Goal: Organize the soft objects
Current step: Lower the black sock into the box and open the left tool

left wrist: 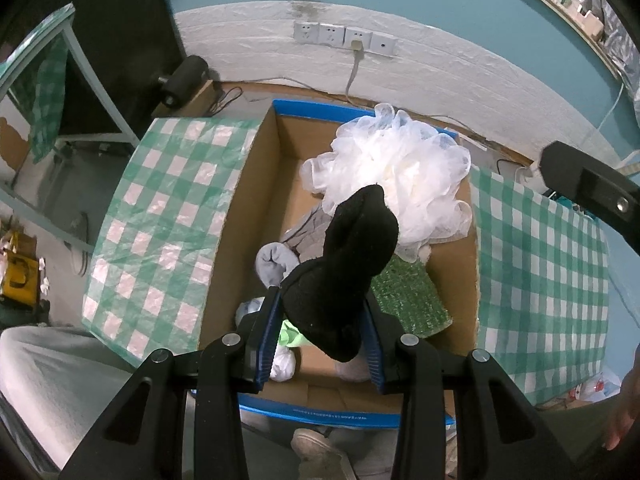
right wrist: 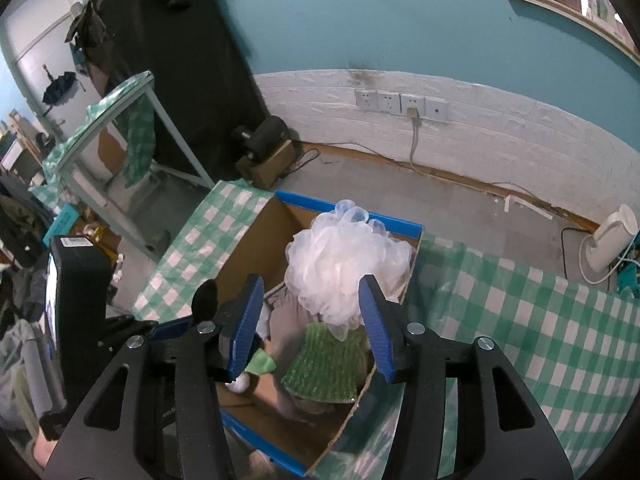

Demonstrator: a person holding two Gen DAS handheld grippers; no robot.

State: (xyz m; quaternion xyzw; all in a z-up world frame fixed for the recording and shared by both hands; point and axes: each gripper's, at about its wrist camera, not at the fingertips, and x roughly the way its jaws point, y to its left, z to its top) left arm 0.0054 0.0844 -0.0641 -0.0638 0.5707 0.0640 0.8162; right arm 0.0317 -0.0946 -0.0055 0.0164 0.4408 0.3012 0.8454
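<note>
1. The left claw (left wrist: 324, 320) pinches a black knitted sock (left wrist: 348, 272) between its blue ribbed pads, directly above the open brown cardboard box with blue-taped rim (left wrist: 256, 184); the sock's free end sticks up over the box interior
2. To do this step well, I would lower the sock deeper inside the box before spreading the pads, aiming for the bare cardboard floor at the box's near end, so it does not snag on the rim or topple the pile
3. The right claw (right wrist: 310, 328) stands spread with nothing between its pads, hovering over the same box; it looks best kept off to the side of the box, out of the sock's way
4. Inside the box, a white frilly mesh bath puff (left wrist: 392, 176) fills the far end, a green textured scouring pad (left wrist: 408, 300) lies just nearer than it, and grey rolled socks (left wrist: 276, 264) sit against the box's left wall
5. The sock looks limp, thick and fuzzy, bunched where it is gripped
</note>
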